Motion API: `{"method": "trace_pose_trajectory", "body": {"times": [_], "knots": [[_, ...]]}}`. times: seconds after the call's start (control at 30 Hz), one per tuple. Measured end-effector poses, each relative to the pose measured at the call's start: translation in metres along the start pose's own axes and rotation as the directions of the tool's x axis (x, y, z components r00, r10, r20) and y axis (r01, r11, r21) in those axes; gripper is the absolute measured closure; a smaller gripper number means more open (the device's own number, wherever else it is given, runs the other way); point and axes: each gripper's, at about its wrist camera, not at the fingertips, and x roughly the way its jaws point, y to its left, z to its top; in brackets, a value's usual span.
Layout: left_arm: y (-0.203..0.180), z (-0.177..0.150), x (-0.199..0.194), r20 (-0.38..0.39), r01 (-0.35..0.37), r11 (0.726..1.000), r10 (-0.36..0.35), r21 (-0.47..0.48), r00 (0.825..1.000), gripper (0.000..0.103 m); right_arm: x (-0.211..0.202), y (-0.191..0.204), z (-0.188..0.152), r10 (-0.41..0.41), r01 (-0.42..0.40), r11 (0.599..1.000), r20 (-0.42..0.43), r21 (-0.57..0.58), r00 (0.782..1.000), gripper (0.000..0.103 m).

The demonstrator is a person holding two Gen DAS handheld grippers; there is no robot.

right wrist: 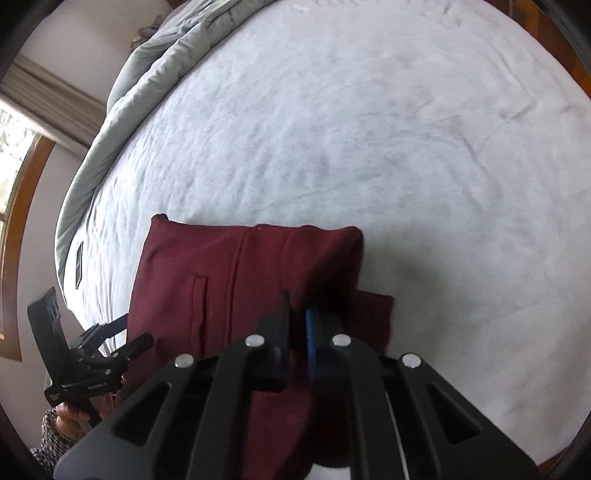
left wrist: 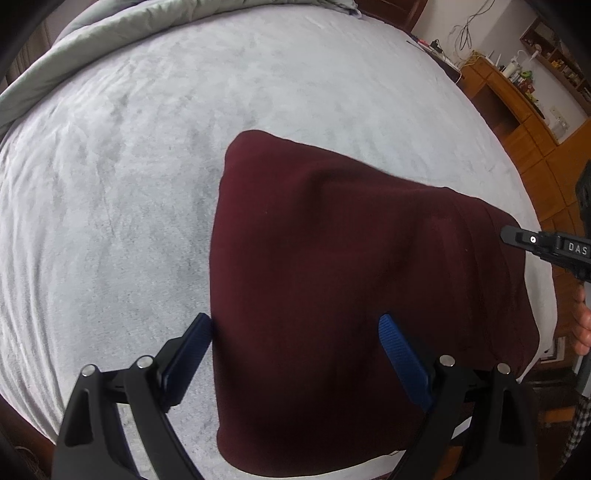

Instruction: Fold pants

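Note:
Maroon pants (left wrist: 351, 277) lie folded into a compact block on the pale grey bed cover (left wrist: 147, 166). My left gripper (left wrist: 295, 325) is open, its blue-padded fingers (left wrist: 395, 339) spread over the near edge of the pants, holding nothing. In the right wrist view the pants (right wrist: 221, 288) show a pocket seam, and my right gripper (right wrist: 297, 314) is shut on a fold of the pants at their right side. The right gripper's tip also shows in the left wrist view (left wrist: 517, 236), at the pants' far right edge. The left gripper shows in the right wrist view (right wrist: 118, 332).
A rolled grey duvet (left wrist: 129, 33) lies along the far side of the bed; it also shows in the right wrist view (right wrist: 122, 122). A wooden shelf unit (left wrist: 517, 107) with small items stands beyond the bed's right edge. A window (right wrist: 11, 177) is at the left.

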Motion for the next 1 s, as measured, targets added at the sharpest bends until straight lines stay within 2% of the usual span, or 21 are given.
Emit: {"method": "trace_pose_trajectory", "body": {"times": [0.13,0.23,0.3,0.43,0.47,0.53,0.6,0.73,0.9,1.0], "knots": [[-0.006,0.003,-0.002,0.012,0.011,1.000,-0.011,0.020,1.000,0.011,-0.009,-0.016,-0.004,-0.002,0.001,0.998,0.010,0.063,1.000,0.098],[-0.010,0.006,-0.002,0.019,0.008,0.999,-0.009,0.031,1.000,0.011,0.008,-0.020,-0.010,-0.055,0.057,0.996,-0.024,0.069,0.998,0.098],[-0.012,0.006,-0.002,0.024,0.002,0.999,-0.003,0.038,1.000,0.011,0.018,-0.018,-0.012,-0.057,0.058,0.997,-0.019,0.049,0.998,0.096],[-0.012,0.006,-0.002,0.031,-0.007,0.999,0.006,0.046,0.999,0.011,0.008,-0.014,-0.015,-0.030,0.030,0.999,0.013,0.036,0.999,0.074],[-0.012,0.006,-0.003,0.034,-0.007,0.999,0.005,0.047,0.999,0.011,0.004,-0.013,-0.017,-0.028,0.027,0.999,0.018,0.030,0.999,0.073],[-0.014,0.007,-0.003,0.039,-0.003,0.999,0.001,0.048,0.999,0.011,-0.004,-0.012,-0.025,-0.052,0.052,0.999,0.020,0.012,0.998,0.063],[-0.015,0.008,-0.002,0.037,0.002,0.999,-0.004,0.045,0.999,0.011,-0.012,-0.015,-0.036,-0.055,0.054,0.998,0.009,0.023,0.998,0.061],[0.002,-0.003,-0.004,-0.002,0.052,0.998,-0.052,0.017,0.999,0.011,-0.028,-0.021,-0.065,0.016,-0.016,0.997,-0.009,0.071,1.000,0.059],[0.034,-0.017,-0.003,-0.048,0.127,0.987,-0.132,-0.093,0.990,0.011,-0.035,-0.025,-0.099,0.131,-0.126,0.985,-0.035,0.120,0.991,0.050],[0.047,-0.027,-0.002,-0.061,0.159,0.976,-0.169,-0.148,0.984,0.011,-0.029,-0.021,-0.109,0.149,-0.142,0.983,-0.050,0.117,0.988,0.046]]}}
